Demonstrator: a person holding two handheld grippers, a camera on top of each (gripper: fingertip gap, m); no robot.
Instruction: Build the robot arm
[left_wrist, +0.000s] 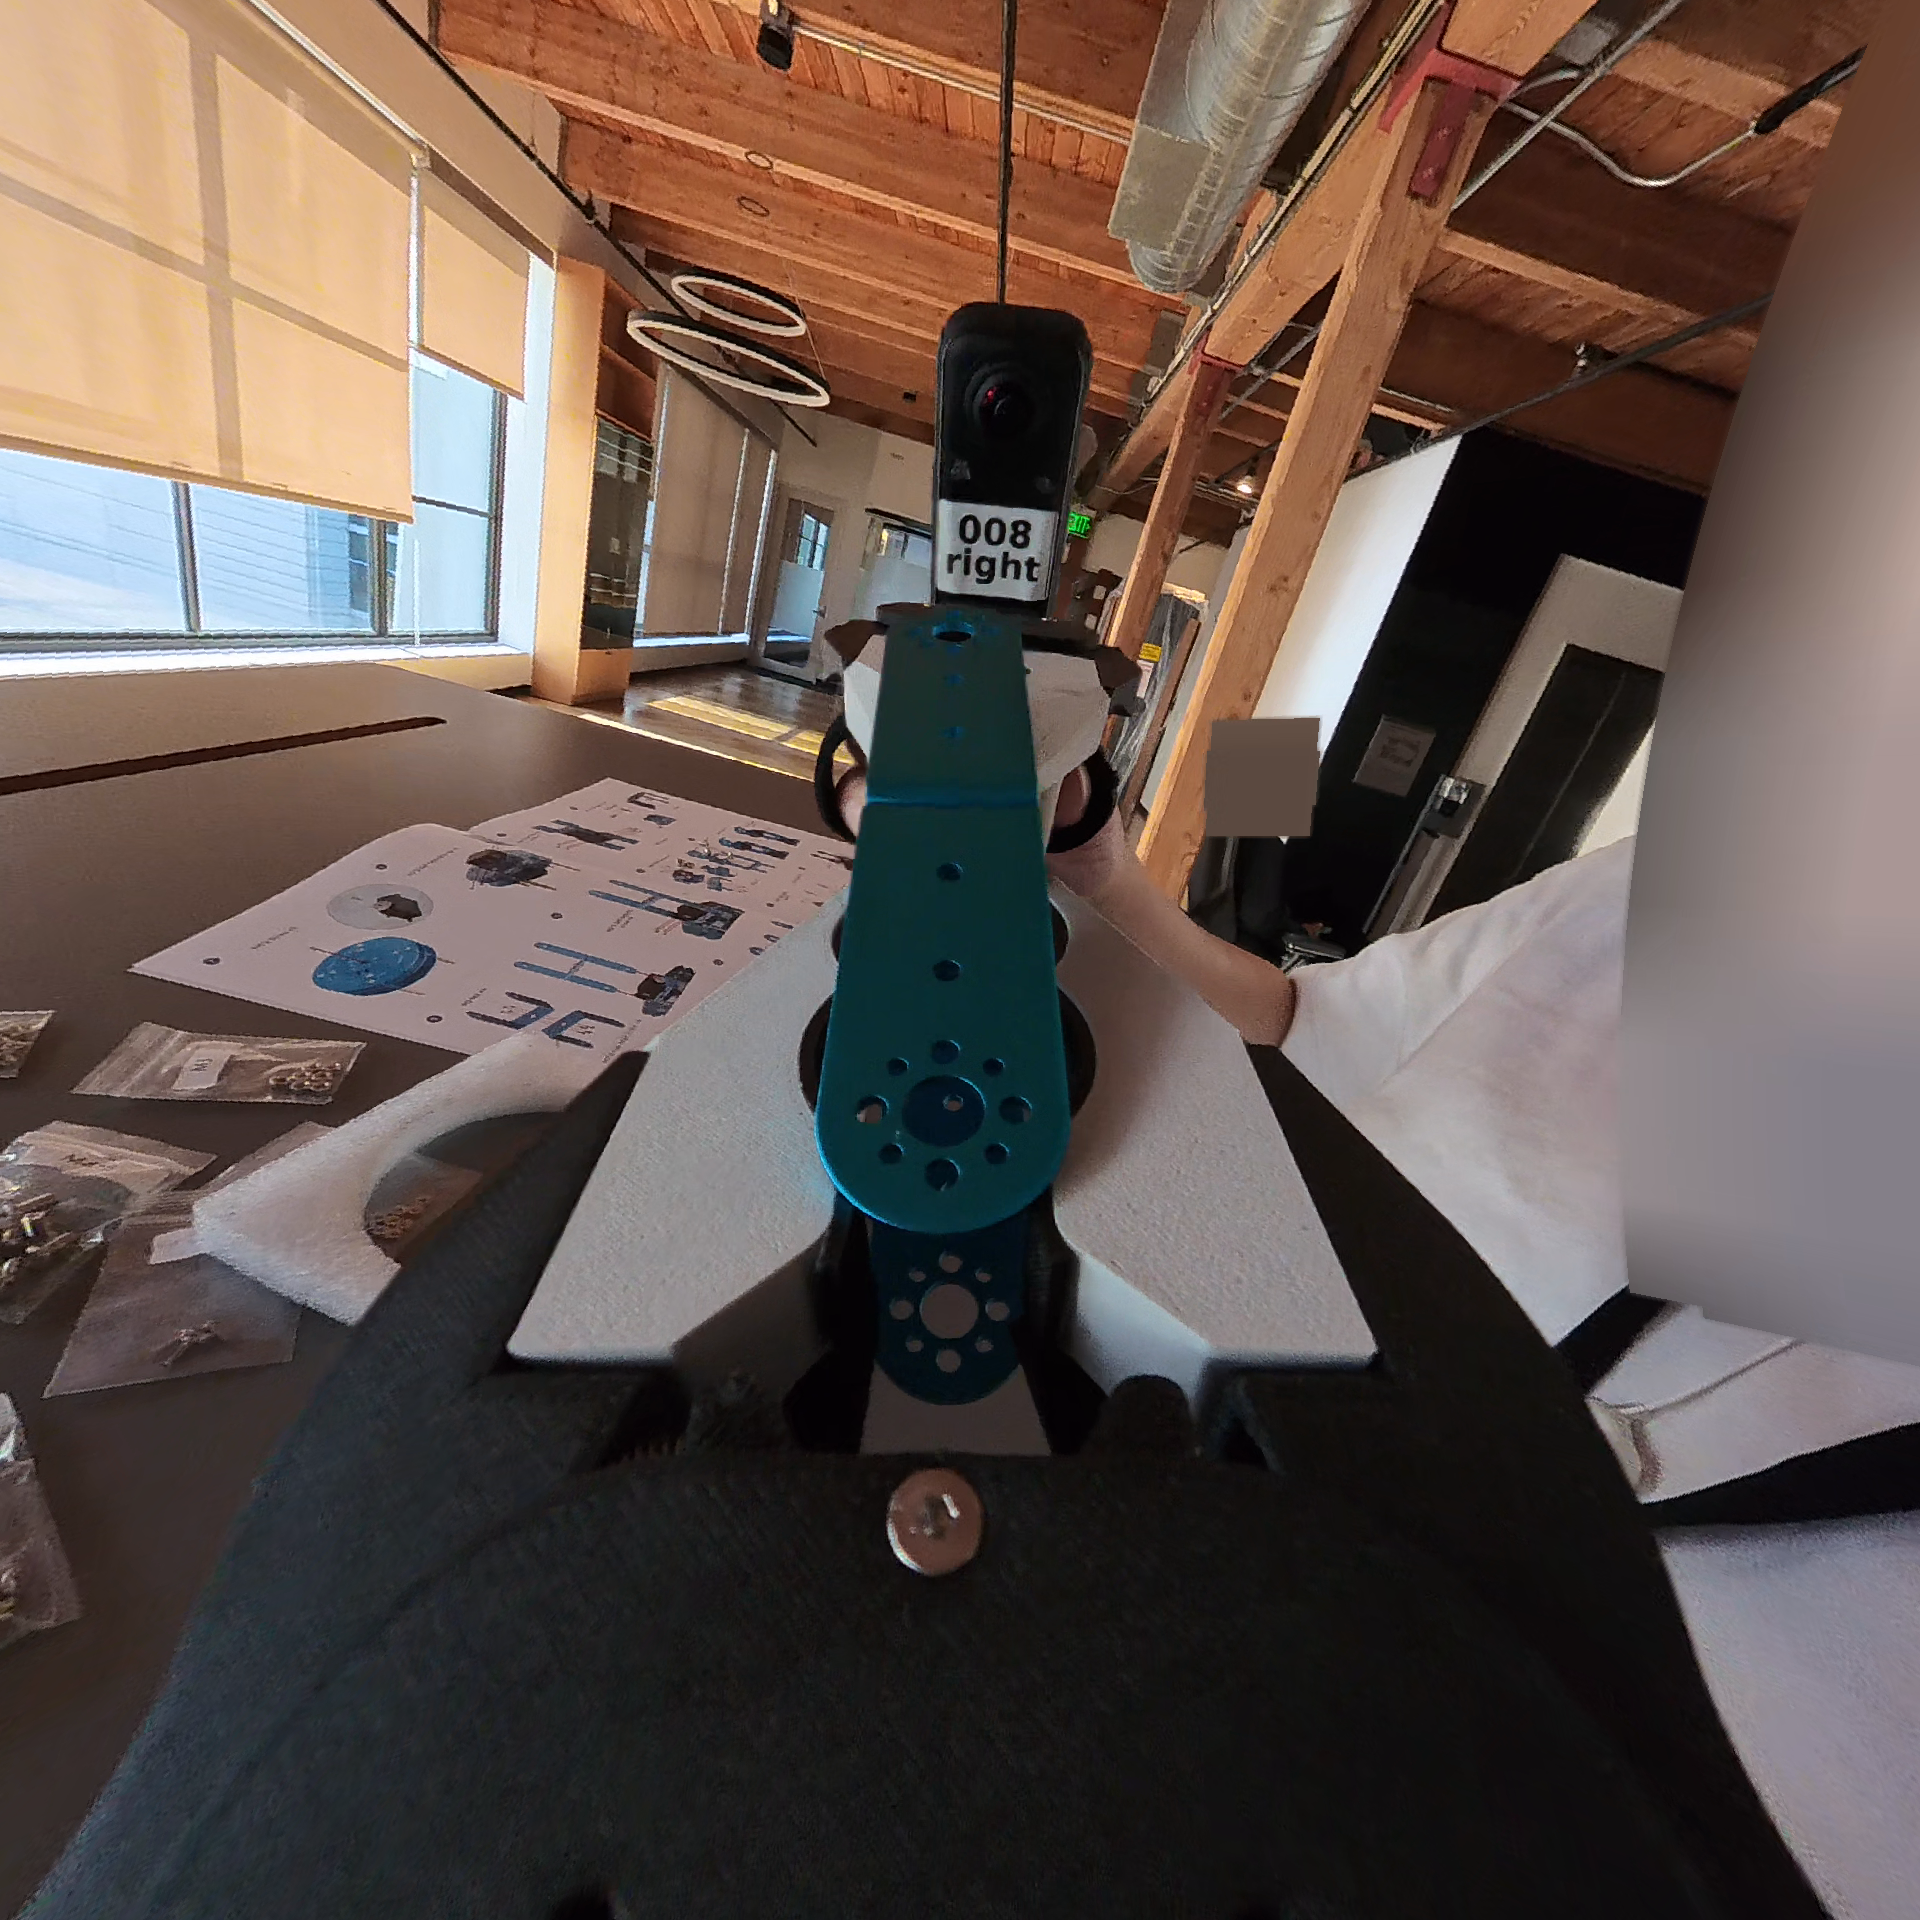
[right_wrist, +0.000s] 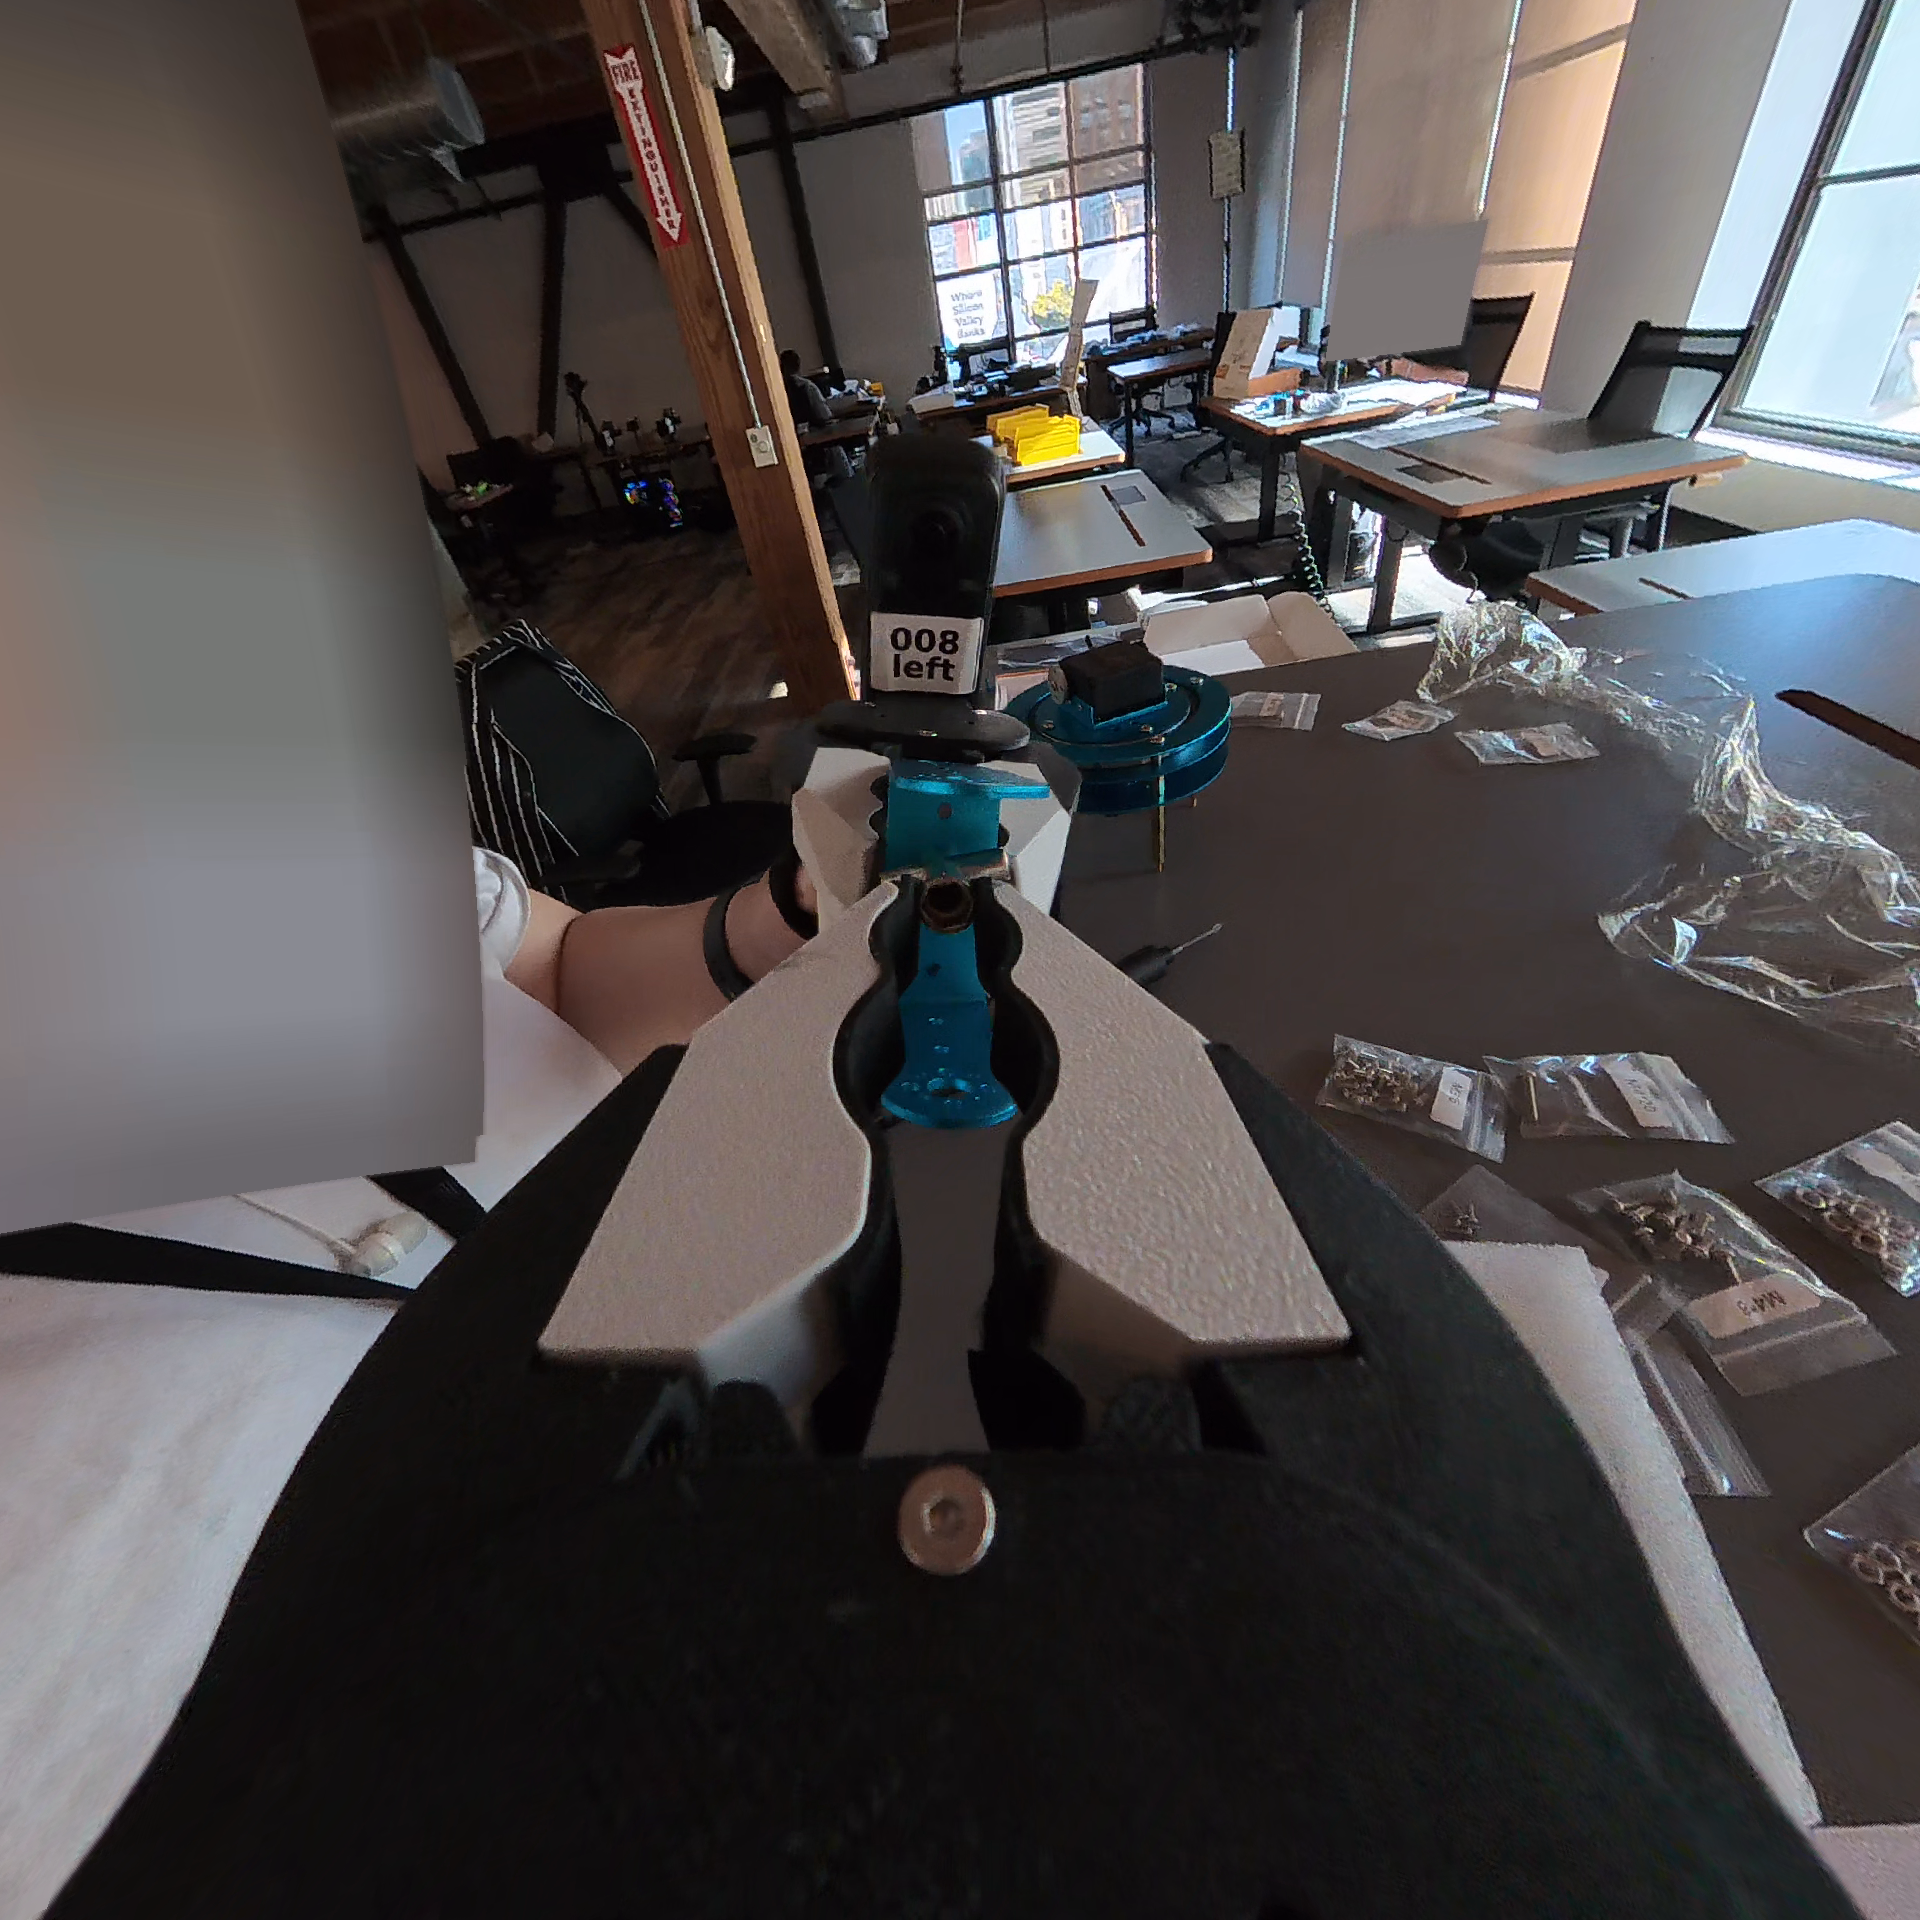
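Blue bracket (left_wrist: 940, 997), mid-frame above the table (left_wrist: 312, 748), was gripped at both ends, left tongs (left_wrist: 940, 1195) and right tongs (right_wrist: 940, 914) clenched on it; keeping both aligned looked wise to avoid twisting it.

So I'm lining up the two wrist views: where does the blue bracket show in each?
Left wrist view: blue bracket at centre, running up between the fingers.
Right wrist view: blue bracket at centre, end-on, smaller.
Shared landmark: the dark table with bags of screws.
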